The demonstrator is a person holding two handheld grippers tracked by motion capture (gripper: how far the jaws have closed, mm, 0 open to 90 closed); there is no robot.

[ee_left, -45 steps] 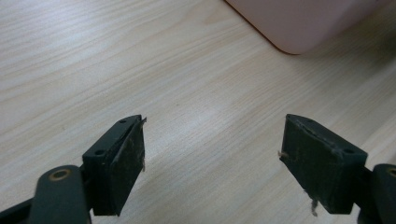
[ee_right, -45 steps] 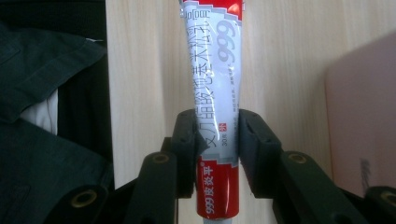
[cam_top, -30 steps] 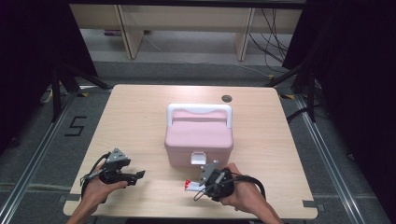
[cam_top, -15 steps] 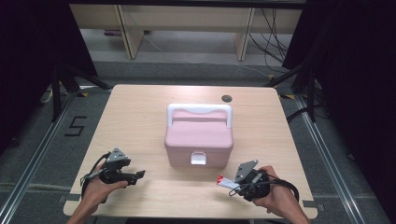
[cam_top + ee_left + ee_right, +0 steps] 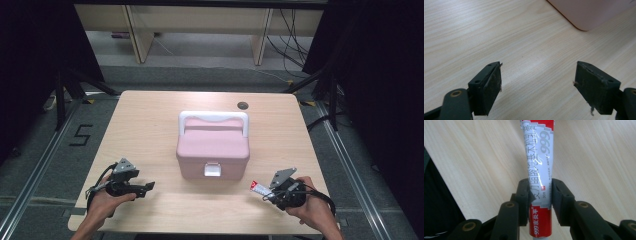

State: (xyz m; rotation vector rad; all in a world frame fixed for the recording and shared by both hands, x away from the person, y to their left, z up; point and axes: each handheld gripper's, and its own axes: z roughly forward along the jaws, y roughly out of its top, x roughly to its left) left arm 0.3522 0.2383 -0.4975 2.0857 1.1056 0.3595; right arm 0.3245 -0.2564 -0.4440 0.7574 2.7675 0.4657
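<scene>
Right gripper (image 5: 263,192) shifted from in front of pink box (image 5: 213,147) out toward table's right near corner, carrying ointment tube (image 5: 260,188) along. Left gripper (image 5: 146,187) unchanged, hovering over table (image 5: 150,120), jaws wide apart, nothing between. My right jaws clamp tube across its middle; printed end sticks out ahead, above wood. Box stays latched, handle folded back. Risk: tube soft and slick, could slide or kink if squeeze is uneven; near table edge, slip means drop to floor.

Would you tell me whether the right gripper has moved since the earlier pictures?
Yes: the right gripper, shut on the tube, moved rightward from before the pink box's latch.
</scene>
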